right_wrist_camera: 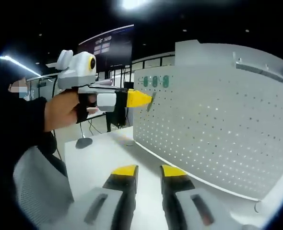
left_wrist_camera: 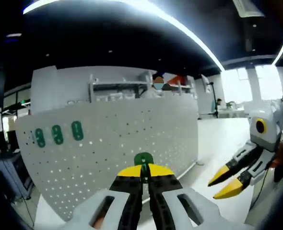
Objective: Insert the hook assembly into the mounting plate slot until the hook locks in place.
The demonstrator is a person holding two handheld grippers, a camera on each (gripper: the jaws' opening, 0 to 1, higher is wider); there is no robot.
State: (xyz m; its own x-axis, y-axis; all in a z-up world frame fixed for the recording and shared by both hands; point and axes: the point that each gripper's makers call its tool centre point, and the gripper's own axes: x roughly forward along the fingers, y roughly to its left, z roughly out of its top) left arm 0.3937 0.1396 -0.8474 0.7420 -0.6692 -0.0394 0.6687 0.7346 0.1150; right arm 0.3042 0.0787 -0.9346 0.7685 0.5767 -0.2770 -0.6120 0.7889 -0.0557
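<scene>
A white perforated mounting plate stands upright on the table, and in the right gripper view the mounting plate stretches off to the right. Three green hooks sit in its upper left; the same green hooks line its top edge. My left gripper is shut on a green hook assembly, held right at the plate's face. From the side, a hand holds the left gripper with the hook assembly at the plate. My right gripper is open and holds nothing; the right gripper hangs to the right.
The white table runs along the plate's foot. A person's hand and dark sleeve hold the left gripper. A round black stand base sits at the table's far side. Desks, shelving and people fill the room behind.
</scene>
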